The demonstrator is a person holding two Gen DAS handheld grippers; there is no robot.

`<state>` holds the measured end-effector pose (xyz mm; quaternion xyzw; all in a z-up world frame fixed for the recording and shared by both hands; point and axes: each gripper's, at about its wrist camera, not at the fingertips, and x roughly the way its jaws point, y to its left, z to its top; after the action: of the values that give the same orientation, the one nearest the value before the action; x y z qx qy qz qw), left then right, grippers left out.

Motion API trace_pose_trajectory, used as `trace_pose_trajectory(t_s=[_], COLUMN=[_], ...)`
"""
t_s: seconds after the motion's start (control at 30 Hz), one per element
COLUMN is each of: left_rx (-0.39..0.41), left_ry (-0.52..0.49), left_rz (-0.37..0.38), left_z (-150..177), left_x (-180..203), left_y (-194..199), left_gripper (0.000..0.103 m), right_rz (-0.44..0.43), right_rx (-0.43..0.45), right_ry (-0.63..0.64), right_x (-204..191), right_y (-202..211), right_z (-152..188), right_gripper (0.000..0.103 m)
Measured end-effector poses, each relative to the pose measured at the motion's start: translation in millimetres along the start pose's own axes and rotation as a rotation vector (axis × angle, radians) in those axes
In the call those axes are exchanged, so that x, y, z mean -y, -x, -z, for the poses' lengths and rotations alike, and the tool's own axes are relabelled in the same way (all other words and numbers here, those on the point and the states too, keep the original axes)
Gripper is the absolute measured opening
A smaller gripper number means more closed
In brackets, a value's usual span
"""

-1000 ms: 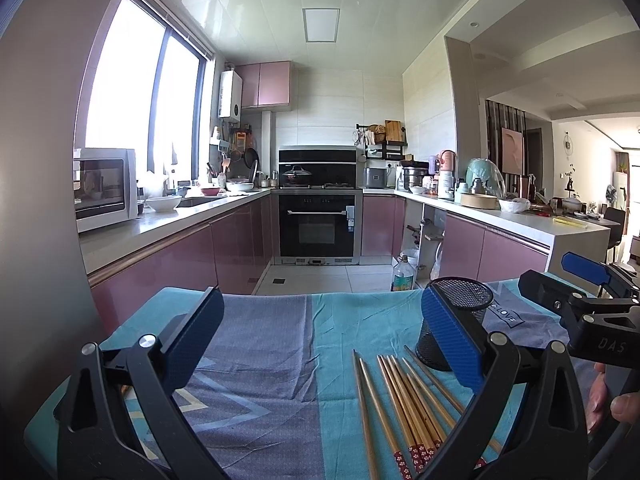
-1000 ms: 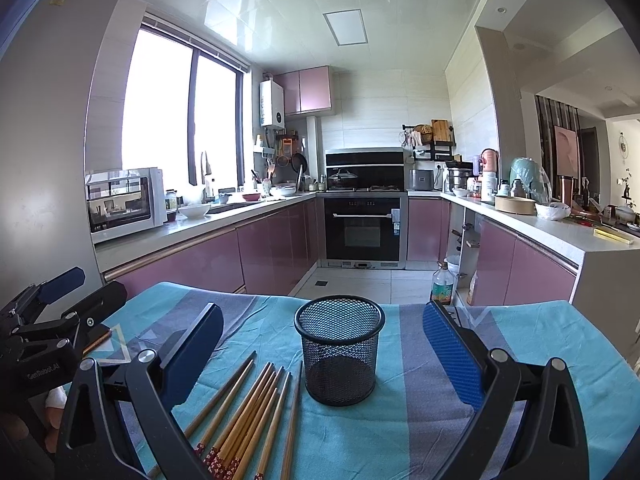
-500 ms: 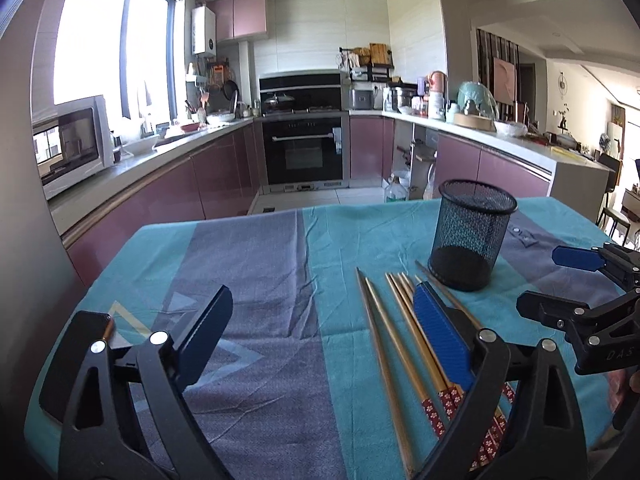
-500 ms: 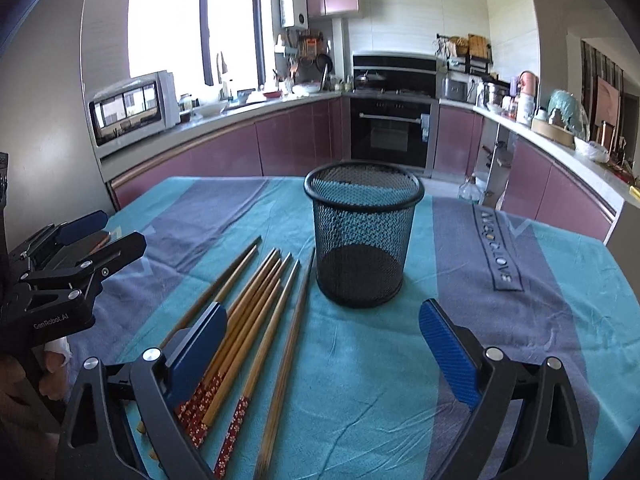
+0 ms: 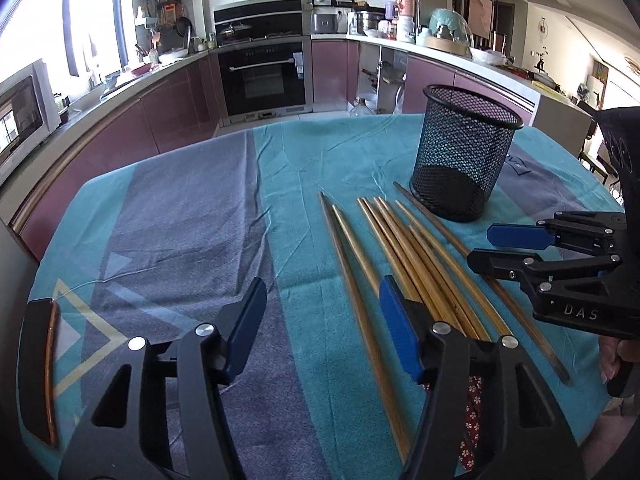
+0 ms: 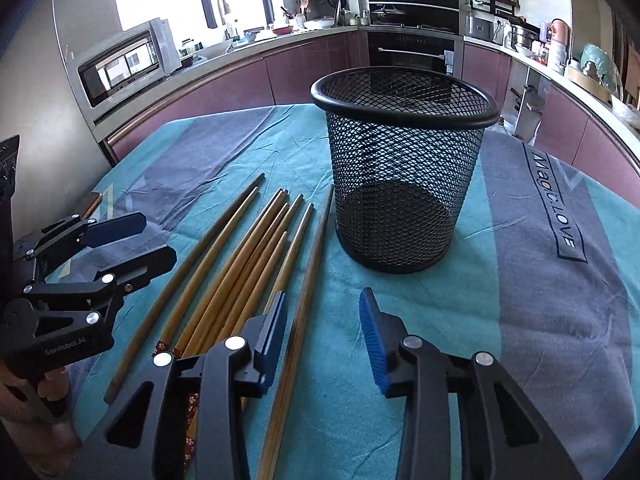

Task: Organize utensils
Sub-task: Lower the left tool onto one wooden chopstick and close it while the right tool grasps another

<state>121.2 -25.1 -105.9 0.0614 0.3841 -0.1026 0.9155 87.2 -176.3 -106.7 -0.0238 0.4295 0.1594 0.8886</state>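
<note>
Several wooden chopsticks [image 5: 400, 248] [image 6: 240, 260] lie side by side on the tablecloth, to the left of an empty black mesh cup [image 5: 464, 160] [image 6: 400, 184]. My left gripper [image 5: 324, 320] points down over the left side of the bundle. Its jaws are closing, with the leftmost chopstick running between them untouched. My right gripper [image 6: 324, 332] hovers at the right side of the bundle. Its jaws are also closing, and the dark rightmost chopstick [image 6: 316, 256] lies between the pads, not pinched. Each gripper shows in the other's view: the left gripper [image 6: 156, 240] and the right gripper [image 5: 484, 247].
A teal and grey tablecloth [image 5: 192, 216] covers the table. A dark flat object with a copper edge [image 5: 38, 368] lies at its left edge. A person's hand [image 6: 48, 392] holds the left gripper. Kitchen counters, an oven and a microwave [image 6: 124, 64] stand behind.
Both grippers have tipped downward and sunk toward the chopsticks, which now fill the lower views. Both pairs of jaws have narrowed, the right more than the left.
</note>
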Motion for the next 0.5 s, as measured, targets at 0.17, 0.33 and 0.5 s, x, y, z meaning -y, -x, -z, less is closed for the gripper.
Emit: trace_pose_trajectory(t_s=[0.17, 0.33, 0.5], left_rx=[-0.063, -0.097, -0.098], left_ry=[-0.008, -0.016, -0.015], left_rz=[0.031, 0.045, 0.04], left_z=[-4, -8, -12], left_x=[1, 4, 6], left_y=[-22, -37, -42], left_gripper=[0.048, 0.042, 0.031], right_rz=[0.012, 0.038, 0.046], right_rx=[-0.017, -0.019, -0.016], right_ry=[0.004, 0.028, 0.035], right_x=[-1, -7, -7], right_y=[-10, -18, -22], right_z=[-7, -14, -17], right_gripper=[0.028, 0.028, 0.019])
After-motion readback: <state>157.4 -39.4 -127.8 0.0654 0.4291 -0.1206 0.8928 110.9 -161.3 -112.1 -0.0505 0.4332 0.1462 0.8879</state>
